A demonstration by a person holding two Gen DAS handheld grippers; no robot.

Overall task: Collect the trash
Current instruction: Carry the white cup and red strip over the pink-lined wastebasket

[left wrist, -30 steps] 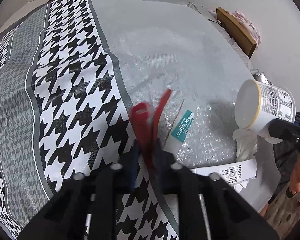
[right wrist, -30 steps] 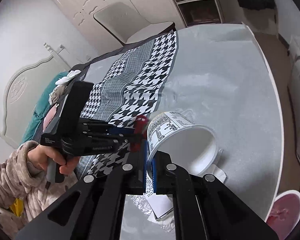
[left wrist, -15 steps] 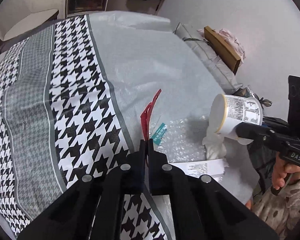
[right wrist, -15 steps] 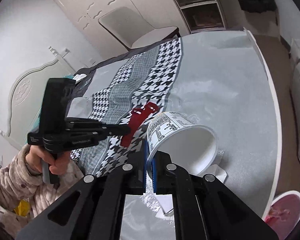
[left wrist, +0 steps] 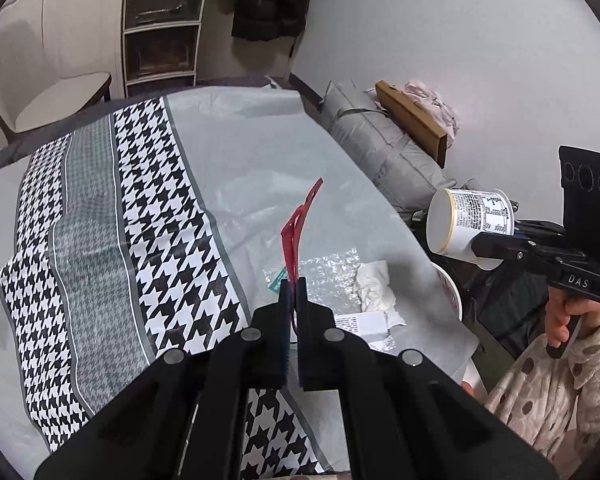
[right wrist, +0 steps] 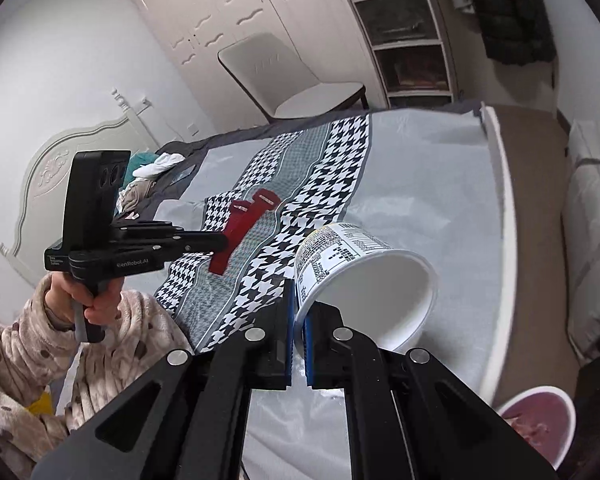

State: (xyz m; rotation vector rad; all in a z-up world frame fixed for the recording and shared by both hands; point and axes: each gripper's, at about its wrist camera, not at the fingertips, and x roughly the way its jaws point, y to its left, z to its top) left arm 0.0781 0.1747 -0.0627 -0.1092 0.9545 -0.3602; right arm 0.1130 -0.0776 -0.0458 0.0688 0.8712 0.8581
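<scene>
In the left wrist view my left gripper (left wrist: 293, 286) is shut on a red plastic strip (left wrist: 296, 228), which stands up from the jaws above the table. From the right wrist view the same red strip (right wrist: 242, 232) hangs at the tip of the left gripper (right wrist: 220, 242). My right gripper (right wrist: 300, 304) is shut on the rim of a white printed paper cup (right wrist: 364, 276), held tilted in the air. That cup (left wrist: 470, 222) shows at the right of the left wrist view, past the table edge. Bubble wrap (left wrist: 324, 276), a crumpled tissue (left wrist: 374, 284) and a printed paper slip (left wrist: 360, 324) lie on the table.
A houndstooth cloth (left wrist: 156, 220) covers part of the grey table (left wrist: 240, 152). A pink-lined round bin (right wrist: 540, 420) stands on the floor at the table's right edge. A white chair (right wrist: 292, 80) and shelves stand beyond the table. Grey bags and a box (left wrist: 412, 124) lean on the wall.
Both grippers have risen from the table. The left one carried the red strip up and away from the bubble wrap. The right one lifted the cup higher.
</scene>
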